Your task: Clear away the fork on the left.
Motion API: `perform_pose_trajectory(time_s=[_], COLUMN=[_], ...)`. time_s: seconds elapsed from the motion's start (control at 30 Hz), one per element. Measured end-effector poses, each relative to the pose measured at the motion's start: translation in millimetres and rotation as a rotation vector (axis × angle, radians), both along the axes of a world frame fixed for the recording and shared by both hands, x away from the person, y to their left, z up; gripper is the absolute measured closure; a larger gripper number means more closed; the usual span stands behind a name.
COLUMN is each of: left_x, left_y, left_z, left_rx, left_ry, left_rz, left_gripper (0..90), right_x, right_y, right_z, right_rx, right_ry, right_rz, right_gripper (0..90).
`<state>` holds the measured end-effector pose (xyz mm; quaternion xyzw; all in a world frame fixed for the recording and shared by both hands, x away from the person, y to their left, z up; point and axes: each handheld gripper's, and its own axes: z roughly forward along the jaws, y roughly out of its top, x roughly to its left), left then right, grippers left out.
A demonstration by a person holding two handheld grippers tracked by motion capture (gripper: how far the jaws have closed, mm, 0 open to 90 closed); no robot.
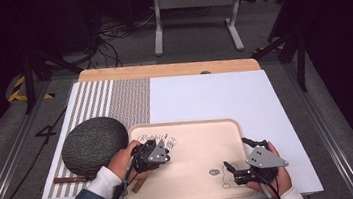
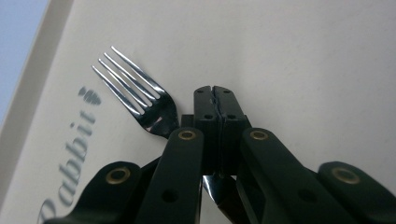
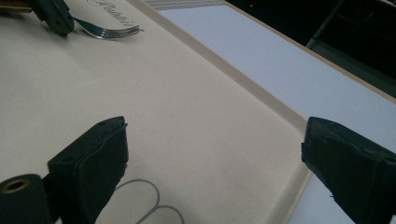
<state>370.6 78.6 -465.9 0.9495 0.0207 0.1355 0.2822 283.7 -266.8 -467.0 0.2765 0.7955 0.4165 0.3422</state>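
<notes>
Across the high view, we see the left tongs (image 1: 166,147) at the left centre of the frame, over the beige tray (image 1: 195,127), with the fork (image 1: 168,141) lying under them beside the printed lettering at the tray's upper left. The right tongs (image 1: 230,170) hover at the lower right of the tray, spread and holding nothing. A grey dome-shaped object (image 1: 95,146) sits just left of the tray on a striped mat (image 1: 114,99); the white worktop (image 1: 214,95) fills the centre, and grey floor, cables and a table frame (image 1: 196,6) occupy the dim upper part.

Low in the left gripper view, we find the left tongs (image 2: 218,100) pressed together on the fork (image 2: 140,95) at its neck, tines pointing to the upper left over the tray (image 2: 303,56). We judge the grip narrow and off the fork's balance point: polished metal could swivel or slip between the pads once lifted, and a drop would clatter onto the tray.

Toward the upper left of the right gripper view, we see the fork (image 3: 109,31) and the left tongs (image 3: 58,21) far off; the right tongs (image 3: 215,149) stand wide apart over the tray (image 3: 187,93) near its rim. We judge a careless sweep could knock that rim and shift the tray.
</notes>
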Motion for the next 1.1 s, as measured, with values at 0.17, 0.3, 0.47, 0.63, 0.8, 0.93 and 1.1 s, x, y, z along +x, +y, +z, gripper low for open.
perform_pose_trajectory(time_s=[0.17,0.3,0.47,0.63,0.8,0.93,1.1], left_x=[6.0,8.7,7.8,6.5,4.3,3.2,2.1], left_y=[14.2,24.0,35.3,44.1,50.6,55.8,60.1], left_z=[2.6,3.3,2.2,1.6,0.2,-0.3,-0.9], left_rx=[0.021,0.021,0.018,0.015,0.008,-0.002,-0.021], left_ry=[-0.001,0.007,0.012,0.014,0.017,0.015,0.024], left_rz=[0.055,0.086,0.102,0.119,0.123,0.131,0.139], left_gripper=[89.5,89.4,89.4,89.5,89.5,89.4,89.4], right_x=[0.5,0.7,0.7,0.5,0.3,0.4,0.1], right_y=[-0.6,-0.6,0.0,0.2,-0.1,-0.6,-0.1], right_z=[-0.4,-0.7,-0.9,-1.0,-0.9,-0.8,-0.8], right_rx=[0.0,-0.002,-0.006,-0.008,-0.009,-0.006,-0.009], right_ry=[0.002,0.004,0.004,0.004,0.002,0.002,0.001], right_rz=[-0.002,-0.002,-0.002,-0.002,-0.002,-0.005,-0.004], right_gripper=[8.2,8.2,8.2,8.1,8.2,8.2,8.2])
